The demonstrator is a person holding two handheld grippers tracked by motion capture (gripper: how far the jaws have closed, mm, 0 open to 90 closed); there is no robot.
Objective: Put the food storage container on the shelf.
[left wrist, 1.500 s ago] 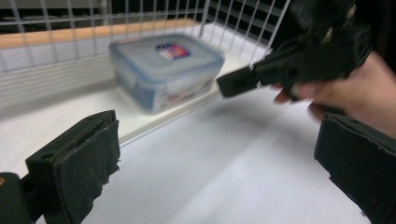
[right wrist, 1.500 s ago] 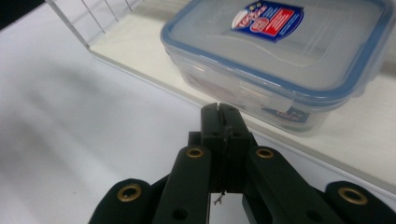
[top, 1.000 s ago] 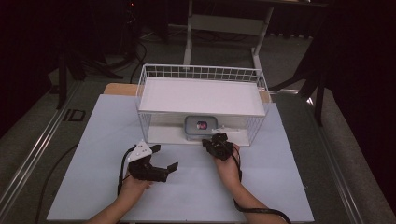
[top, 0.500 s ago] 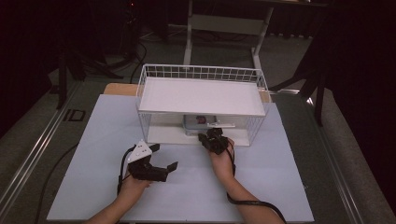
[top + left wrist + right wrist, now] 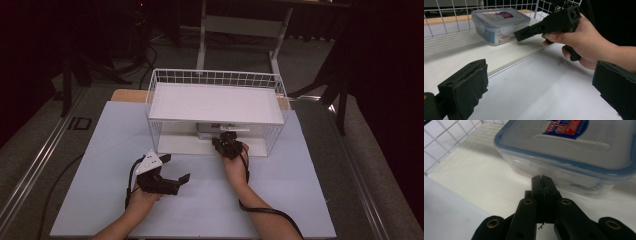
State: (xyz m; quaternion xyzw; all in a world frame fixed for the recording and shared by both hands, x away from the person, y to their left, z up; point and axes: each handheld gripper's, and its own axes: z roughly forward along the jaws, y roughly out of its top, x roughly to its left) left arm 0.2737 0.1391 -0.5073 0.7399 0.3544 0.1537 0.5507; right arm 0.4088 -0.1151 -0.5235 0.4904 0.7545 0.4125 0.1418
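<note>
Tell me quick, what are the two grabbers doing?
Left gripper: open, holding nothing, over the table.
Right gripper: shut, empty, tips at the clear food box on the rack's lower shelf.

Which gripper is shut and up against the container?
The right gripper: jaws pressed together, tips at the container wall. The left gripper hangs open over the table.

Both grippers are matte black. The left gripper (image 5: 177, 176) carries a grey three-cornered plate (image 5: 149, 162) on top, just before the wire basket (image 5: 216, 77), and a black cable loops from it. Its pads (image 5: 471, 91) are worn and frayed. The right gripper (image 5: 541, 178) shows brass-coloured rivets (image 5: 493, 222) on its linkage arms. Forearms are bare, unsleeved.
</note>
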